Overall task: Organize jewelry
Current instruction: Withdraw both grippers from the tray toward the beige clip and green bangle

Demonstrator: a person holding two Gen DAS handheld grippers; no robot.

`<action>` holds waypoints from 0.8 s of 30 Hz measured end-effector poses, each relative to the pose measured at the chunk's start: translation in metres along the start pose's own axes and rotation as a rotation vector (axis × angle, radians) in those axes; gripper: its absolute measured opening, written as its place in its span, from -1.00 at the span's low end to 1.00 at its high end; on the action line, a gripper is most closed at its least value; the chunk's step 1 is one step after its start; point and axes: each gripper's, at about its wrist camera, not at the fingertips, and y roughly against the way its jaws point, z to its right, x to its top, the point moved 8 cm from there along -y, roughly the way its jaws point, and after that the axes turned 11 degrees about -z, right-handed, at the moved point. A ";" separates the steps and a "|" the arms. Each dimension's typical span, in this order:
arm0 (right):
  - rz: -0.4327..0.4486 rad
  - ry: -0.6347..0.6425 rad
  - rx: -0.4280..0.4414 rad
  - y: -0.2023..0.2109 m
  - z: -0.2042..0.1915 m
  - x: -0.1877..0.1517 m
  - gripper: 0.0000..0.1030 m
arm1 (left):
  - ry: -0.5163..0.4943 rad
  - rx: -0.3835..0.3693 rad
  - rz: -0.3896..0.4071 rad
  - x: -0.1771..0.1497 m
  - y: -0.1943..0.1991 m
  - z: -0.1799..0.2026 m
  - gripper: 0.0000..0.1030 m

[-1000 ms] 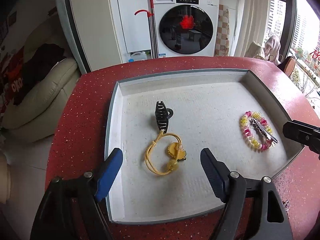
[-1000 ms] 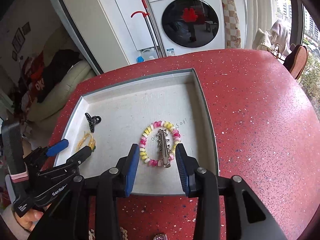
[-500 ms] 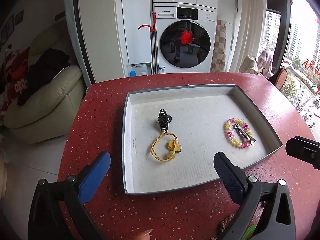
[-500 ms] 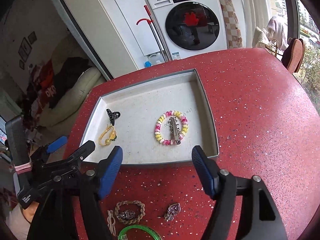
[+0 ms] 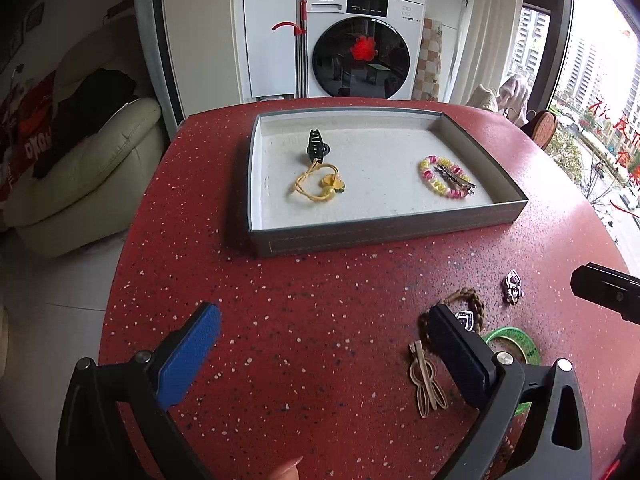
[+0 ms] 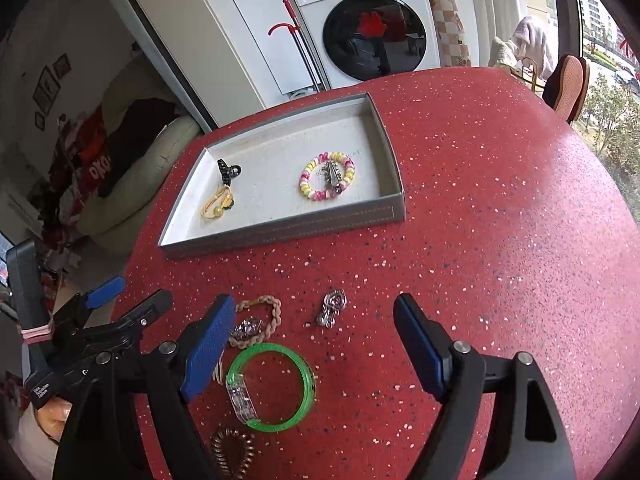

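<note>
— Right gripper (image 6: 310, 346)?
— Spread wide, holding nothing, hanging over green bangle (image 6: 272, 386) at lower centre, just beside left pad.
— Left gripper (image 5: 324, 354)?
— Wide too, empty; farther off.
— Destination?
— Up-frame: grey tray (image 6: 288, 228), well apart.

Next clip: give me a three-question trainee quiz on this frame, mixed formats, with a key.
1. True or false: the pink-and-yellow bead bracelet lies inside the grey tray.
2. Which item lies on the red table, outside the tray? A) green bangle B) black claw clip C) yellow hair tie
3. Fill in: the right gripper has its jaws ____, holding nothing.

Key: 1 true; 2 A; 3 open.
</note>
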 end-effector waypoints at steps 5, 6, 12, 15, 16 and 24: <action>-0.040 -0.030 -0.010 -0.008 0.008 -0.029 0.62 | -0.001 0.035 -0.034 -0.025 -0.005 0.004 1.00; -0.048 -0.036 -0.012 -0.010 0.009 -0.033 0.62 | -0.006 0.045 -0.033 -0.030 -0.006 0.006 1.00; -0.073 -0.026 -0.028 -0.017 0.007 -0.050 0.62 | -0.009 -0.003 -0.082 -0.044 -0.014 0.014 1.00; -0.076 -0.014 -0.043 -0.019 0.004 -0.051 0.62 | -0.012 -0.009 -0.080 -0.043 -0.015 0.017 1.00; -0.077 -0.011 -0.047 -0.019 0.003 -0.051 0.62 | -0.015 -0.008 -0.081 -0.043 -0.016 0.018 1.00; -0.101 0.008 -0.075 -0.028 0.001 -0.055 0.61 | -0.022 0.008 -0.115 -0.043 -0.033 0.021 1.00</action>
